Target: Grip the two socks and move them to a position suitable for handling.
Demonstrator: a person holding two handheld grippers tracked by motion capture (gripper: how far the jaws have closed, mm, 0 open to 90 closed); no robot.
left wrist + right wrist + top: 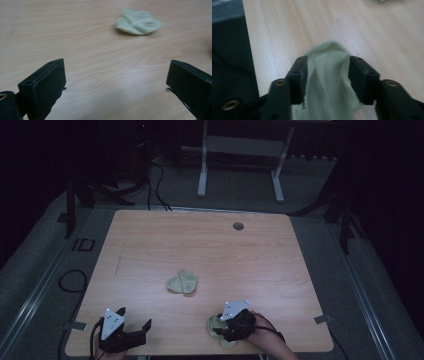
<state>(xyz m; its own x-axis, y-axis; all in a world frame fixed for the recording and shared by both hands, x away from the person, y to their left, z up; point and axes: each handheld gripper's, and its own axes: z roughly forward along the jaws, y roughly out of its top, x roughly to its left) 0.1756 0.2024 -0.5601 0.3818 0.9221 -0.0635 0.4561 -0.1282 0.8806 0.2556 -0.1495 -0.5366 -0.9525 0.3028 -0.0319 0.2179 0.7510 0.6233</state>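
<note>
- The table (pixel 150 240) is the landmark: a light wooden top with a small round hole (pixel 238 226) near its far edge.
- The right gripper (pixel 223 326) sits at the table's near edge, right of the middle. Its jaws are partly closed on a pale green cloth (pixel 328 82); in the right gripper view the fabric bunches up between both jaws and touches each one.
- In the high view that cloth (pixel 216 325) shows under and just left of the gripper, lying on the table.
- A second cloth (pixel 182 282), crumpled and the same pale green, lies near the table's centre, apart from both grippers.
- The left gripper (pixel 134 327) rests at the table's near left corner. Its jaws stand wide apart with only bare wood between them.
- In the left gripper view the second cloth (pixel 138 21) lies well beyond the jaws, toward the table's middle.
</note>
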